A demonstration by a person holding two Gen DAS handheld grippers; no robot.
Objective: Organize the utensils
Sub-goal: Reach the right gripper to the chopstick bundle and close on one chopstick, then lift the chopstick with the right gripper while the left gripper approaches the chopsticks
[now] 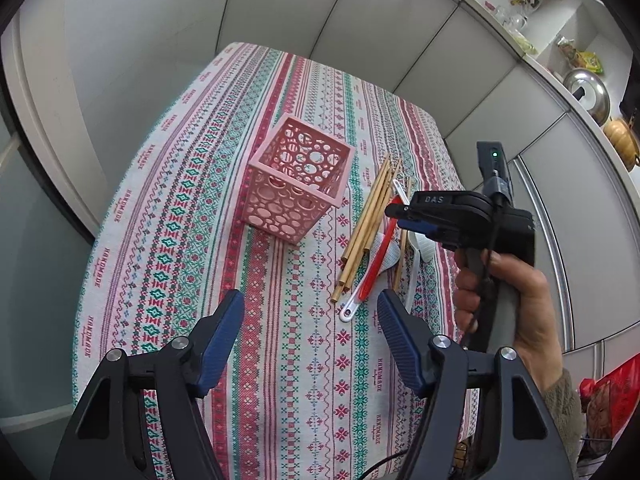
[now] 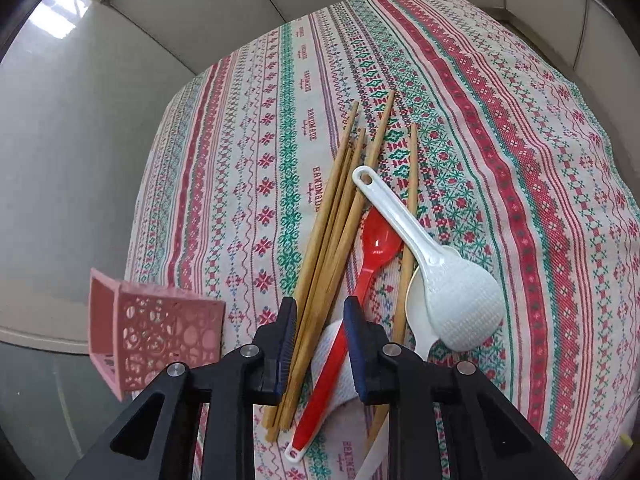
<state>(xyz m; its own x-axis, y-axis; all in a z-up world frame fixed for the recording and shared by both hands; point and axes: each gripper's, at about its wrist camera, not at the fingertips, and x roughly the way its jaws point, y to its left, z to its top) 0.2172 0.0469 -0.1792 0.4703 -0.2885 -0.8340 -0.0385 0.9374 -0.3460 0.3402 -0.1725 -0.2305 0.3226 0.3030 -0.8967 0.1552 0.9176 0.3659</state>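
Observation:
A pink perforated basket [image 1: 298, 182] stands on the patterned tablecloth [image 1: 280, 320]; it also shows in the right wrist view [image 2: 156, 330]. Right of it lies a pile: several wooden chopsticks [image 1: 366, 224] [image 2: 336, 216], a red spoon [image 1: 380, 252] [image 2: 370, 256], a white rice paddle [image 2: 436, 268] and another white spoon [image 2: 416, 312]. My left gripper [image 1: 311, 314] is open and empty above the cloth, near the pile's front end. My right gripper [image 2: 320, 312] [image 1: 400, 212] hovers over the pile, jaws partly open astride the chopsticks and red spoon handle.
Grey cabinet panels [image 1: 360, 20] stand behind the table. A shelf at the right carries a pot lid [image 1: 588, 94] and other kitchenware. A red bag [image 1: 616, 392] sits low at the right, beyond the table edge.

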